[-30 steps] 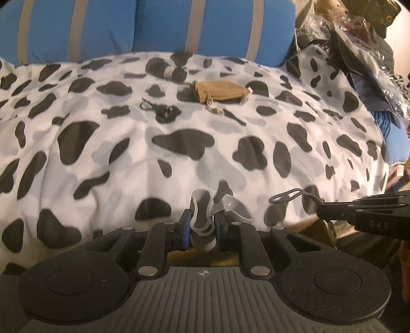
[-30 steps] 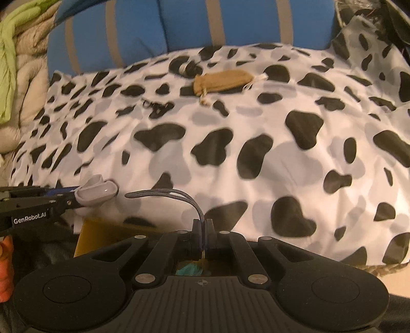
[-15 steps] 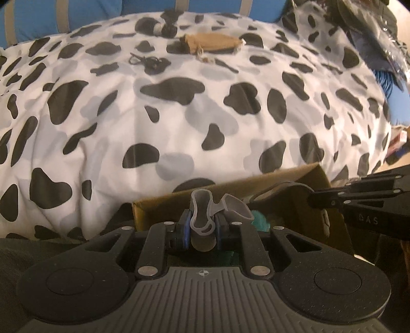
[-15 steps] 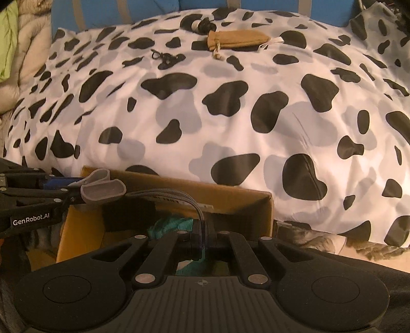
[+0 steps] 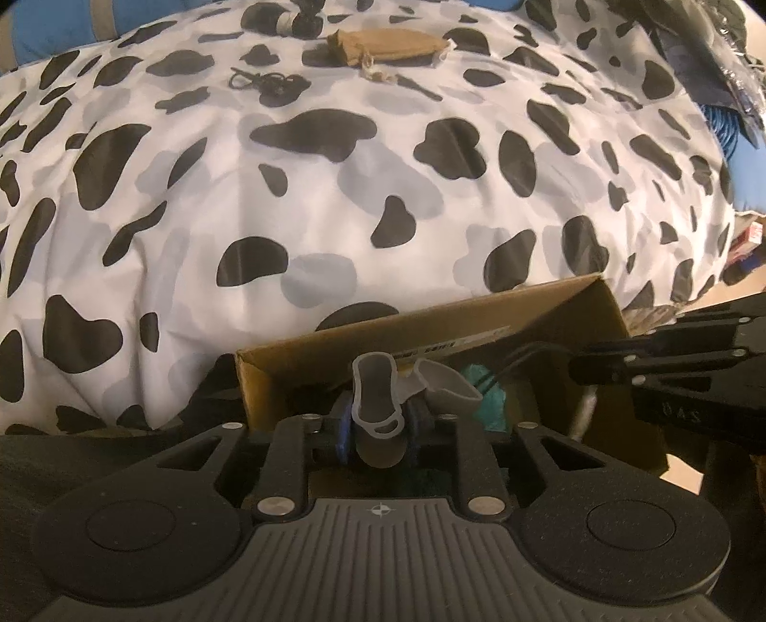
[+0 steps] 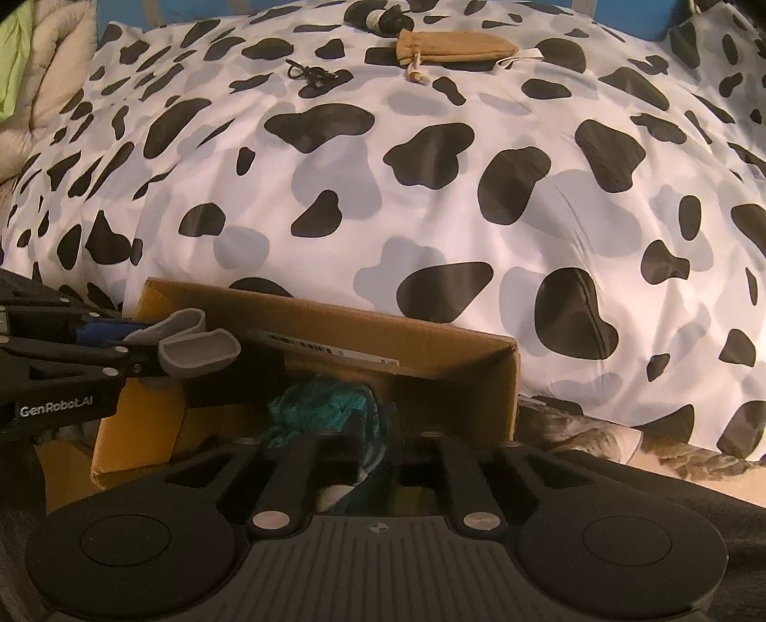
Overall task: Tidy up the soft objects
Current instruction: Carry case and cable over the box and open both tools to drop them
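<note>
Two views differ: the left gripper, jaws opening, still pinches a grey silicone piece; the right gripper, jaws opening, holds nothing visible. Its fingertips are hidden over the cardboard box; the teal fabric is partly obscured.

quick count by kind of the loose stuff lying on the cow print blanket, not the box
tan drawstring pouch: 1
black tangle, a clip or cord: 1
dark roll with a pale band, kind unclear: 1
total: 3
</note>
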